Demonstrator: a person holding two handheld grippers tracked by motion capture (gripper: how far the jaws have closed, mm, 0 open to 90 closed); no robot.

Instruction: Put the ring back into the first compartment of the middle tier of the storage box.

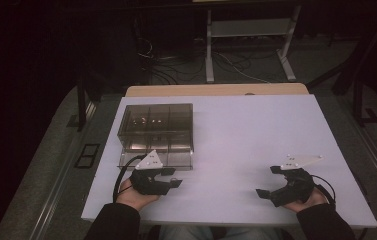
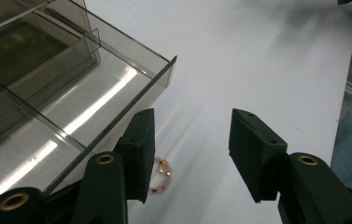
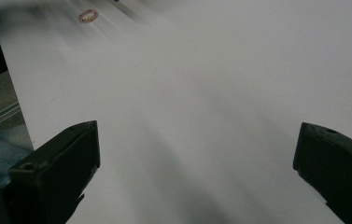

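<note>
The left hand-held gripper [image 2: 190, 156] stands half open, gripping nothing, low over the white surface [image 2: 257, 70]. A small bracelet of pink and gold beads [image 2: 161, 175] lies just beside its jaw nearest the smoky clear plastic compartment box [image 2: 71, 88], close to the box's front corner. The step in hand looks like the approach; next the jaws must straddle the bracelet and close. Well away from the box, the right hand-held gripper [image 3: 197, 158] rests wide open and empty.

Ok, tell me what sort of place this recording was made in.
Probably a lab or workshop set up for recording. A white table stands in a dark room, loose cables trail over the floor behind it, and a white metal stand rises beyond them.
</note>
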